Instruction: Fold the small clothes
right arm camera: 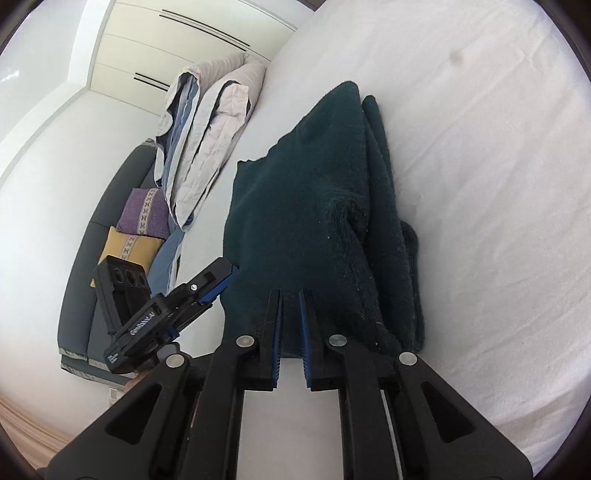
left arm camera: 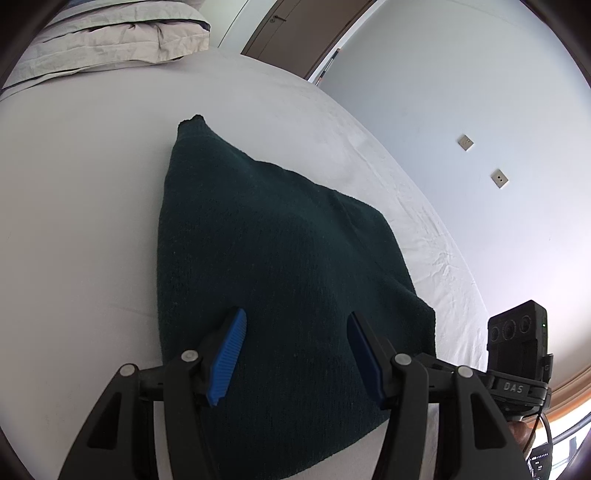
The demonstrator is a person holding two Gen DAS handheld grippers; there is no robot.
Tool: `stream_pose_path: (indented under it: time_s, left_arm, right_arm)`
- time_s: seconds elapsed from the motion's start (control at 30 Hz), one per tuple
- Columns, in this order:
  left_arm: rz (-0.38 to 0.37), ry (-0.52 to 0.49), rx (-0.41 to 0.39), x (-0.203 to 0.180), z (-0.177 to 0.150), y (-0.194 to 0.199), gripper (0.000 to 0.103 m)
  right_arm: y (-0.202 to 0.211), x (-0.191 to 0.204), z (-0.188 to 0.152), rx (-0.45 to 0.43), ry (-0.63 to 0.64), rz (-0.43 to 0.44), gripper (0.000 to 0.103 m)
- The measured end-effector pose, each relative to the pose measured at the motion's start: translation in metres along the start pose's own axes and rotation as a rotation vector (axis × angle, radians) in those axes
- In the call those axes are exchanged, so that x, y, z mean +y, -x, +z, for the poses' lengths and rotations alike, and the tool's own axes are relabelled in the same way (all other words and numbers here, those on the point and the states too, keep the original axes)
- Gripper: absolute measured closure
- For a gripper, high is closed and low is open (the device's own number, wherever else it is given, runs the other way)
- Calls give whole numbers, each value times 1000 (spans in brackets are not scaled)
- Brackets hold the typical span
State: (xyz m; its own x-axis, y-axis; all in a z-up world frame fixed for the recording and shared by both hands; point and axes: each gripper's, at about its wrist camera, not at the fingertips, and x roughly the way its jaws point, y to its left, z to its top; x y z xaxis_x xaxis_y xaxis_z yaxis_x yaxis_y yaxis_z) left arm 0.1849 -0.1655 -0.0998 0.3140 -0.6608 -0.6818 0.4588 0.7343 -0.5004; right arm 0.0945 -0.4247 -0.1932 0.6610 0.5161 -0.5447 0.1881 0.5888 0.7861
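A dark green knitted garment (left arm camera: 266,266) lies on a white bed sheet (left arm camera: 74,184). My left gripper (left arm camera: 295,332) is open, its blue pads (left arm camera: 227,354) wide apart just above the garment's near part. In the right wrist view the garment (right arm camera: 314,206) is lifted and bunched, with folds hanging to the right. My right gripper (right arm camera: 291,306) is shut on its near edge. The left gripper also shows in that view (right arm camera: 218,282), at the garment's left edge. The right gripper's body (left arm camera: 517,347) shows at the lower right of the left wrist view.
A folded grey and blue duvet (right arm camera: 207,147) lies at the head of the bed (left arm camera: 110,37). A dark sofa with purple (right arm camera: 144,214) and yellow (right arm camera: 129,251) cushions stands beyond the bed edge. A wall with sockets (left arm camera: 465,142) and a brown door (left arm camera: 295,29) are behind.
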Motion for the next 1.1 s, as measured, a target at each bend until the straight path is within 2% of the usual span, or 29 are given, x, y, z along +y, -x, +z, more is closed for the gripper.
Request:
stream_pose_path:
  time_s: [0.07, 0.1, 0.17, 0.33, 0.43, 0.57, 0.63, 0.67, 0.7, 0.77, 0.83, 0.93, 1.0, 1.1]
  left_arm:
    - [-10, -3, 3, 1, -1, 1, 43]
    - [-14, -3, 2, 2, -1, 3, 43]
    - [-20, 2, -1, 5, -2, 7, 43]
    - [-6, -7, -49, 0, 4, 27, 43]
    - [0, -45, -98, -8, 17, 35, 42]
    - [35, -69, -109, -13, 40, 22, 37]
    - [76, -52, -66, -5, 47, 3, 33]
    - [108, -42, -31, 1, 46, -9, 33]
    - [115, -38, -15, 7, 41, -18, 33]
    - [108, -81, -52, 10, 32, -16, 33]
    - [105, -97, -61, 10, 31, -11, 33]
    - [105, -73, -92, 8, 41, -1, 34]
    - [115, -100, -125, 1, 52, 3, 34]
    - [159, -161, -129, -8, 64, -7, 33]
  right_arm:
    - [-8, -12, 0, 22, -2, -30, 97]
    - [-8, -18, -1, 20, -13, -9, 100]
    - [1, -24, 0, 21, -38, 0, 100]
    - [42, -21, 13, -43, -9, -74, 95]
    - [56, 0, 32, -86, 32, -50, 92]
    - [23, 26, 51, -24, 107, -56, 92]
    - [-2, 19, 53, 21, 111, -73, 92]
    - [-16, 8, 53, 54, 96, -124, 92]
    - [-23, -3, 50, 54, 80, -104, 93]
    - [-15, -12, 48, 17, 72, -31, 94]
    - [-7, -15, 49, 22, 70, -28, 94]
    - [3, -4, 62, 7, 103, -80, 93]
    - [6, 8, 79, -22, 141, -107, 92]
    - [-3, 24, 110, -20, 177, -144, 92]
